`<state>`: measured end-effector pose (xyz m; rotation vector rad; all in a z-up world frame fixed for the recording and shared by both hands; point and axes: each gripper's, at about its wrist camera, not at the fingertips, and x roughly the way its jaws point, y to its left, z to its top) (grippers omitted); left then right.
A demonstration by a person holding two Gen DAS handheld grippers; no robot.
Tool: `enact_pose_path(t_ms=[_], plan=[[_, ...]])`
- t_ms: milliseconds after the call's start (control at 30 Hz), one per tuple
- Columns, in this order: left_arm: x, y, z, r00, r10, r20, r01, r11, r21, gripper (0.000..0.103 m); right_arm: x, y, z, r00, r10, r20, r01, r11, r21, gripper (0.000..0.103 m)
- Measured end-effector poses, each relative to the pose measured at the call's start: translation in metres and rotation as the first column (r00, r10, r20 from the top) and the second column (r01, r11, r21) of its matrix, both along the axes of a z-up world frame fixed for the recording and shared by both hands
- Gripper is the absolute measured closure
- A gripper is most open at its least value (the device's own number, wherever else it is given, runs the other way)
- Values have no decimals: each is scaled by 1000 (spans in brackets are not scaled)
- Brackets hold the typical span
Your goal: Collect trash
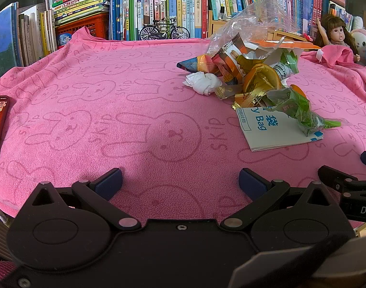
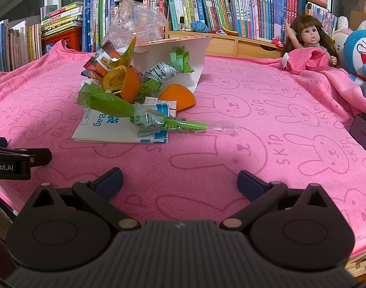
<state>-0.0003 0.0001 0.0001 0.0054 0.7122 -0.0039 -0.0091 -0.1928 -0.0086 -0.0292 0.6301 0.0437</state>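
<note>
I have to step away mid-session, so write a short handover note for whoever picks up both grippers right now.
Left gripper: open, empty, low over the pink towel.
Right gripper: open, empty, same height.
Trash pile sits ahead: crumpled tissue, orange peels, green wrapper, snack packet, clear plastic bag, all around a folded white paper bag.
Done: nothing collected.
Left: gather the whole pile.

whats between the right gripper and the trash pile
Only bare pink towel, clearest in the right wrist view: the open right gripper sits short of the trash pile.
</note>
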Motion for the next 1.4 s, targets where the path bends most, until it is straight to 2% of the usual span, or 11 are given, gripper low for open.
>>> enact_pose_path(t_ms=[1400], plan=[[2,1,0,1000,-5,2,5,1000,0,0,0,-1,-1,1000,5,6,-5,1000,6,0]])
